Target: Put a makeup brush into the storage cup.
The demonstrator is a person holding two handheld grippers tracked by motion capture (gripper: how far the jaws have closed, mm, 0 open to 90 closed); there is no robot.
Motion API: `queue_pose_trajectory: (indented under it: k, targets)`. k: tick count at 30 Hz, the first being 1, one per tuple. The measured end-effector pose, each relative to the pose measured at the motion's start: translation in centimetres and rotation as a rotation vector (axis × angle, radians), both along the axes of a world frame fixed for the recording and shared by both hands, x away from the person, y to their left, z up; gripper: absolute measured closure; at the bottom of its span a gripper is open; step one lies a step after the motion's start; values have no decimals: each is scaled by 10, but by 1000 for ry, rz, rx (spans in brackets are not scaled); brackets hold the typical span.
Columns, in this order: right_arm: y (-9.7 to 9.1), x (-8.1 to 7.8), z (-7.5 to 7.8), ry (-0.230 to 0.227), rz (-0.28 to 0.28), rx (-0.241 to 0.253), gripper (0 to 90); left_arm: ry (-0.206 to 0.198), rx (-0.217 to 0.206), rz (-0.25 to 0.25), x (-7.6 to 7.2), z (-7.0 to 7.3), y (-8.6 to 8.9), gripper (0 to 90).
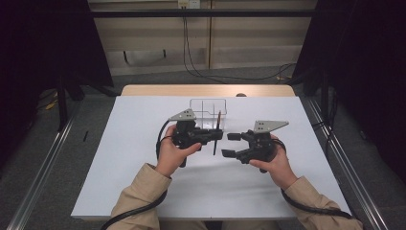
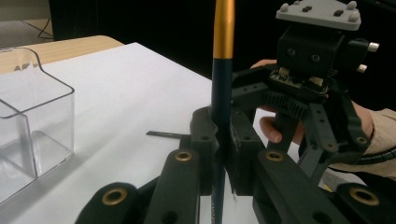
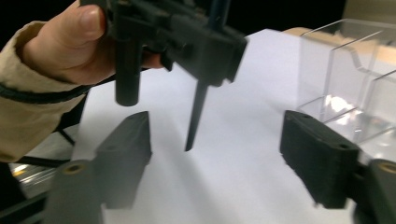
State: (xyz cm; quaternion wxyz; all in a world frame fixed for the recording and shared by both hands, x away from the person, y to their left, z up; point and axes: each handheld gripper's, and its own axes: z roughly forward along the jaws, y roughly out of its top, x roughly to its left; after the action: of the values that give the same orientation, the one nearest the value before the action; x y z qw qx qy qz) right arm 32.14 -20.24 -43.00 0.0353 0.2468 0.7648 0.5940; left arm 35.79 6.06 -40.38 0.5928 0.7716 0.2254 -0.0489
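Here the left gripper (image 1: 213, 135) is clamping a pencil (image 1: 217, 132) between its pads, jaws drawn in narrow on the shaft. In the left gripper view the pencil (image 2: 221, 88) is standing upright between the two black jaws, its dark blue barrel running up into a gold band at the top. In the right gripper view the pointed lower end of the pencil (image 3: 196, 116) is hanging clear above the white sheet (image 3: 233, 177), not touching it.

Landmark: the clear plastic organizer (image 1: 208, 112), sitting on the white sheet (image 1: 143, 143) toward the far edge of the table. The pencil is being held just on the near side of the organizer, close to its right front corner. From the high view I cannot tell whether the pencil top is overlapping the organizer wall or merely standing in front of it. The left gripper body is lying near-left of the organizer, gripped by the left hand (image 1: 174, 153).

The right gripper (image 1: 231, 144) is sitting near-right of the organizer, its tips pointing toward the pencil and standing just beside it, apart. Its jaws are spread wide, with nothing between the pads; in the right gripper view the pencil tip is showing beyond the gap, not inside it. The right hand (image 1: 275, 165) is holding this gripper from the near side.
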Motion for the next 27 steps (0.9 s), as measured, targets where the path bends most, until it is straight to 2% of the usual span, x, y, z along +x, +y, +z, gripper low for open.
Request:
queue_pose_trajectory:
  k: [2, 5, 7, 14, 17, 19, 21, 23, 27]
  targets:
    - [-2, 0, 2, -5, -16, -3, 174, -4, -2, -1, 0, 0, 1, 833]
    - [-7, 2, 4, -10, -49, 1, 147, -10, 9, 1, 0, -1, 1, 833]
    - [-9, 4, 6, 5, -61, 13, 123, -11, 11, 7, 0, -2, 0, 832]
    - [-13, 10, 16, 0, -91, 31, 115, -21, 13, 7, -1, -5, -2, 832]
    - [-11, 12, 20, 26, -90, 45, 124, -28, 19, 14, 0, -6, -3, 831]
    - [-10, 14, 22, 26, -91, 46, 152, -28, 20, 11, 0, -6, -4, 832]
    - [-9, 14, 25, 6, -96, 61, 226, -35, 22, 7, -1, -7, -5, 832]
    - [-8, 16, 27, 10, -93, 70, 234, -39, 27, 8, -1, -7, -6, 832]
    - [-5, 19, 29, 5, -92, 72, 330, -42, 31, 5, -2, -8, -7, 832]
